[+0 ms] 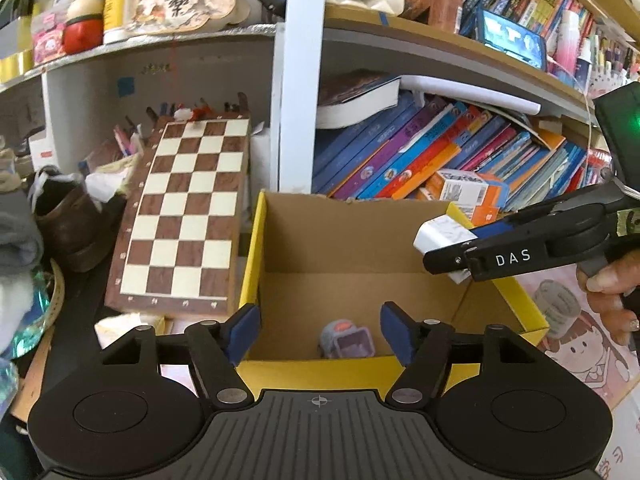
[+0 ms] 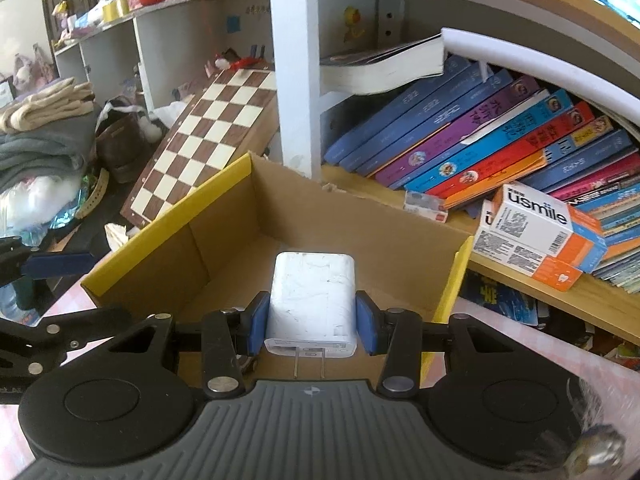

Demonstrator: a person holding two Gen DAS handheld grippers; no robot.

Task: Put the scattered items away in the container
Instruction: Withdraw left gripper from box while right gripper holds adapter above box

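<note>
The right tool [image 2: 311, 322] grips a white charger [image 2: 312, 300] above the cardboard box [image 1: 256, 240]; the left tool [image 1: 320, 330] stands open and empty, a small grey toy [image 1: 347, 338] lying inside the box.

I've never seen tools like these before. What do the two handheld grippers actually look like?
Both are matt black. The left gripper has a ribbed grey base, two round discs, silver pivot pins and blue finger pads. The right gripper is built the same; seen from the left wrist camera, its side carries white "DAS" lettering and a green light.
</note>
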